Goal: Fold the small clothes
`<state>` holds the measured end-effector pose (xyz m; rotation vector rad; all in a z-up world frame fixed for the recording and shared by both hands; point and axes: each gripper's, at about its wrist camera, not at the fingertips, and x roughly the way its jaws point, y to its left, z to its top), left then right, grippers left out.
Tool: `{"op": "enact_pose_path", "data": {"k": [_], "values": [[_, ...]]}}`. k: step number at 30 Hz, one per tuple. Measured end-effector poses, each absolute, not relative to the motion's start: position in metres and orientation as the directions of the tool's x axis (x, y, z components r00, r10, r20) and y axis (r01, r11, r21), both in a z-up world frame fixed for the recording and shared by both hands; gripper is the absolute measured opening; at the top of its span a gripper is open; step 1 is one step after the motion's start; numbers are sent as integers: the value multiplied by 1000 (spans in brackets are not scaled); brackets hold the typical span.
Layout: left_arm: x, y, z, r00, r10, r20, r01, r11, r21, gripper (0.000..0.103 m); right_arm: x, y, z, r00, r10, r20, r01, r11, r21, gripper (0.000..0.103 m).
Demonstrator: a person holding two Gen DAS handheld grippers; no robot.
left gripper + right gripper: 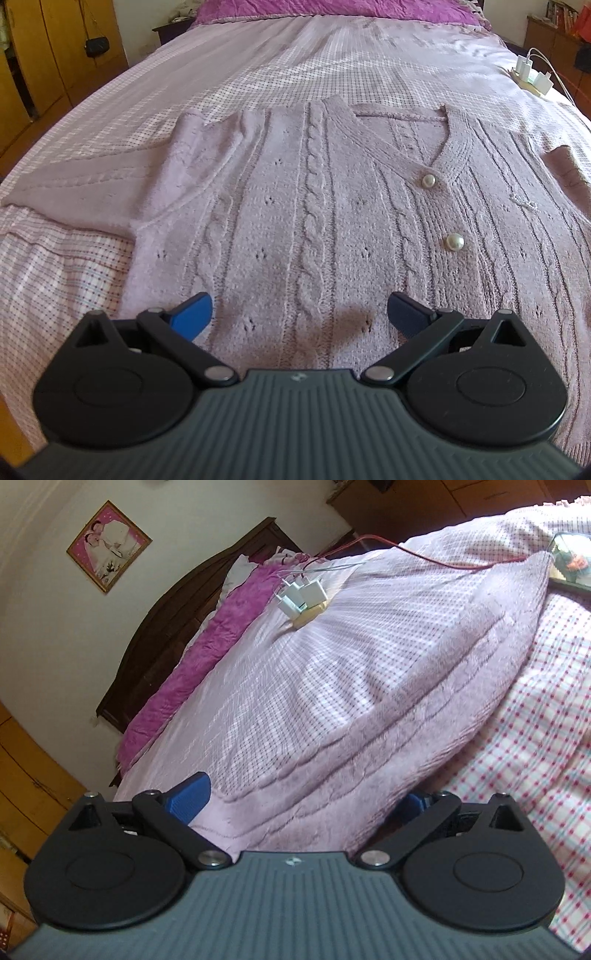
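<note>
Sleeve fold on the knit: right gripper (299, 805) straddles the sleeve, left gripper (299, 314) idle above the hem.

Both sets of jaws are wide apart; the left holds nothing, and the right has the sleeve (369, 746) between its fingers, not pinched yet. Judgement: close well in from the edge, then carry the sleeve low across the body to avoid stretching it. The cardigan (295, 221) lies flat, front up, on the checked bedsheet (258, 74): soft mauve cable knit with eyelets, V-neck and two pearl buttons (428, 181). Far right: white chargers (532, 75).

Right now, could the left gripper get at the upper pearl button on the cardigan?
Probably yes. The left gripper hovers open over the cardigan, and nothing lies between it and the upper pearl button.
</note>
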<state>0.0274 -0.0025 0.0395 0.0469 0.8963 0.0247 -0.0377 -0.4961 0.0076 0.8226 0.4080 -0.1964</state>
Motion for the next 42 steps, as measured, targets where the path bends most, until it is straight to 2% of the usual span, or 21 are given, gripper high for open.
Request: {"op": "enact_pose_path", "data": {"k": [3,5,6,8,9,11,13,18,24,33,42], "values": [[26,-3,39,626,46,-779,1,998,59,103,-36,-499,9,906,-39,-421,337,667,664,95],[26,-4,39,626,46,-779,5,998,63,103,-36,-503,8,912,-54,-407,343,646,682,79],[25,-5,39,626,46,-778,7,998,65,103,-37,-506,7,915,-61,-399,346,626,699,75],[25,-6,40,629,46,-776,11,998,68,103,-37,-511,7,920,-79,-385,353,597,720,51],[26,-6,39,631,47,-774,12,997,70,103,-37,-512,7,920,-91,-381,356,598,718,43],[26,-6,39,633,50,-773,12,997,74,103,-38,-511,12,919,-122,-376,368,612,700,17],[26,-6,39,633,47,-773,13,997,71,103,-41,-509,18,924,-143,-354,361,628,689,10],[25,-5,39,632,41,-774,14,998,64,103,-59,-494,45,955,-156,-252,288,689,665,8],[23,-2,41,638,36,-769,15,998,58,103,-74,-455,86,979,-148,-139,201,801,564,8],[18,2,48,667,51,-744,16,996,83,103,-46,-387,110,988,-12,-153,79,897,436,8],[17,13,53,692,75,-718,3,994,107,103,-15,-305,106,972,121,-201,-32,917,398,8]]}}
